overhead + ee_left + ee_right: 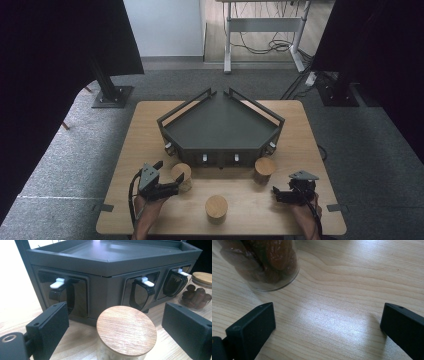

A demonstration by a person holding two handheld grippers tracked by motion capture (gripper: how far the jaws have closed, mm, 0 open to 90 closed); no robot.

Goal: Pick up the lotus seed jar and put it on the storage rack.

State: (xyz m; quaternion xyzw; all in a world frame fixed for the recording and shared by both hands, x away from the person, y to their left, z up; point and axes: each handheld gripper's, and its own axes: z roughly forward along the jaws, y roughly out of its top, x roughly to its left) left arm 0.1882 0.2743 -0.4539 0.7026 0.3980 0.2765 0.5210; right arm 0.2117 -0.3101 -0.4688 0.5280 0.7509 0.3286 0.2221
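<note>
Left gripper (176, 186): hovering low over the table (150, 140), jaws standing wide apart, not pinching anything.

Left jar (126, 333): sitting right between those jaws in the left gripper view, wooden lid up, a gap on either side, so pads not touching it. In the high view, standing just in front of the rack's left front corner (181, 176).

Rack (220, 125): dark five-sided tray thing taking up the far middle of the table, little white tabs (57, 283) sticking out over the hooded slots along its front.

Right gripper (276, 194): resting near the right front edge of the table, jaws spread wide, nothing but bare wood between them.

Right jar (264, 170): standing by the rack's right front corner, filled with dark brown fruit; its glass base peeking in at the top left of the right gripper view (264, 265), beyond the jaw tips and off to the left, not between them.

Middle jar (216, 208): sitting alone near the front edge, between the two hands, well clear of both grippers.

Hands: both coming in from the bottom edge, left hand (146, 206) and right hand (304, 210) wrapped around the gripper bodies.
</note>
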